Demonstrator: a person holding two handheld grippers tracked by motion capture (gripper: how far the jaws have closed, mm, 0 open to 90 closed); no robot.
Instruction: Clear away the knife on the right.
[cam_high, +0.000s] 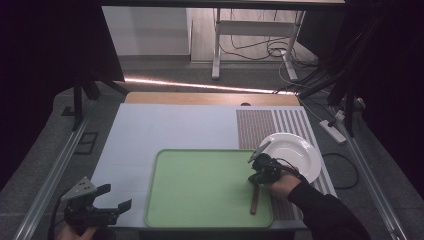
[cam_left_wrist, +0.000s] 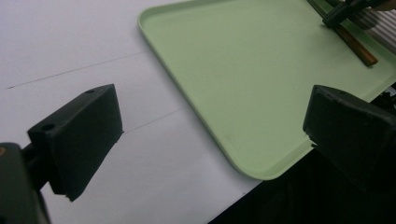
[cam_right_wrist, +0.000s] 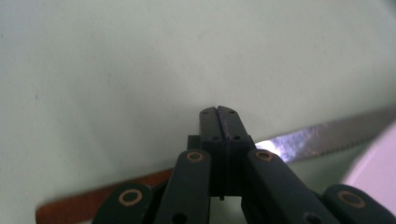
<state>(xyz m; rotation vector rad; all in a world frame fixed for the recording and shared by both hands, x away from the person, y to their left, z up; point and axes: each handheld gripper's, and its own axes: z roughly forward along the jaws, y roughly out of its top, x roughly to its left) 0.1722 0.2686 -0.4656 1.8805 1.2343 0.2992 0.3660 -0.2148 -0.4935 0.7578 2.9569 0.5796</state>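
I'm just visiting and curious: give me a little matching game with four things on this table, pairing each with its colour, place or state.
Things:
1. tray
2. plate
3. knife
4. left tongs

Descriptions:
A. white, on the striped mat at the right
B. jaws wide apart, over the near left corner of the table
C. pale green, in the middle of the table
D. brown handle and serrated metal blade, along the tray's right edge under the right tongs

Pairs: 1-C, 2-A, 3-D, 4-B

Wide-apart jaws frame the green tray (cam_left_wrist: 243, 79) holding a knife (cam_left_wrist: 357, 46).
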